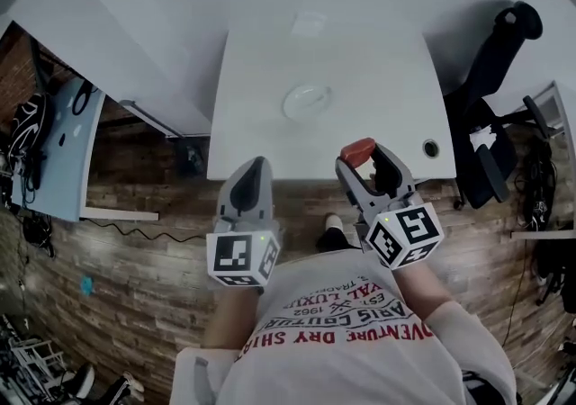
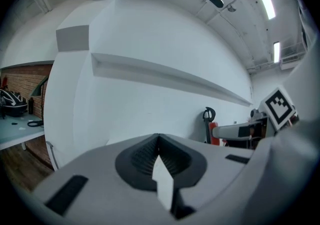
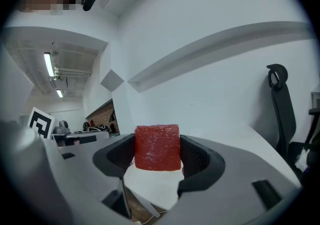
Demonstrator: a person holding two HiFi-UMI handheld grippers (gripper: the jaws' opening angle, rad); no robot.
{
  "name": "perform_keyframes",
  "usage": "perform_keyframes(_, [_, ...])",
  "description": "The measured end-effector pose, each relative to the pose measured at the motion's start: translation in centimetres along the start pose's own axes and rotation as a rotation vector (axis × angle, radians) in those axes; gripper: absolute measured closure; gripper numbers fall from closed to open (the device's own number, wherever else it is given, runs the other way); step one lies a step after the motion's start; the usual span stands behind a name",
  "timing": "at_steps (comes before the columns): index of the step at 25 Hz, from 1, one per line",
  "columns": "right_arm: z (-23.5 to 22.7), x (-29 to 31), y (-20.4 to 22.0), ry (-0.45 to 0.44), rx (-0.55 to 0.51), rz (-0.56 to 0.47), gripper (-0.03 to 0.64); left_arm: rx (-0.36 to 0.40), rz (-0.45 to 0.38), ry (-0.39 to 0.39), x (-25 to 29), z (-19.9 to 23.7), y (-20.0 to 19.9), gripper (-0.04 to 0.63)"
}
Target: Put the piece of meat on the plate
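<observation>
A red block of meat [image 3: 157,147] sits clamped between the pads of my right gripper [image 3: 157,156]. In the head view that piece of meat [image 1: 357,151] shows at the tip of the right gripper [image 1: 362,160], held over the near edge of the white table [image 1: 270,61]. A white plate [image 1: 307,100] lies at the table's middle, beyond and left of the meat. My left gripper [image 1: 253,174] hangs shut near the front table edge with nothing in it; its jaws [image 2: 159,161] meet in the left gripper view.
A black office chair [image 1: 490,79] stands right of the table. A round grommet hole [image 1: 431,148] is in the table's near right corner. A light blue desk [image 1: 54,147] with cables lies far left. Brick-patterned floor runs below.
</observation>
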State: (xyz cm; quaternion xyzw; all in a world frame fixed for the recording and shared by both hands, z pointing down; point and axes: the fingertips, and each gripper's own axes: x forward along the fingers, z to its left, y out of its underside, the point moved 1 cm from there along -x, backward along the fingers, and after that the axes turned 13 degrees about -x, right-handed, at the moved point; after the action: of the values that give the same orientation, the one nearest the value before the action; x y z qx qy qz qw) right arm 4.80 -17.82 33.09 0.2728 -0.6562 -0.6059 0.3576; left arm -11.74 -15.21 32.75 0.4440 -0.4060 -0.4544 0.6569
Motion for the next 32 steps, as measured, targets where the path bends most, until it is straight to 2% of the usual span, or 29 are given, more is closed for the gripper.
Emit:
perform_keyframes(6, [-7.2,3.7,0.3,-0.045,-0.009,0.025,0.330,-0.004,0.015,-0.027,7.8,-2.5,0.6,0.591])
perform_keyframes(13, [-11.3,7.4,1.6,-0.075,0.007,0.065,0.330,-0.014,0.057,-0.053,12.9,-3.1,1.9,0.591])
perform_keyframes(20, [-11.7,11.3,3.0,-0.096,0.032,0.117,0.330,-0.036,0.094,-0.066,15.7,-0.8,2.6,0.591])
perform_keyframes(25, [-11.3,14.5,3.4,-0.070,0.044,0.155,0.330,-0.045,0.135,-0.053,17.7,2.4,2.4,0.591])
perform_keyframes(32, [-10.7,19.3,5.4,-0.024,0.024,0.265,0.330,-0.046,0.206,0.011,21.5,5.8,2.8,0.591])
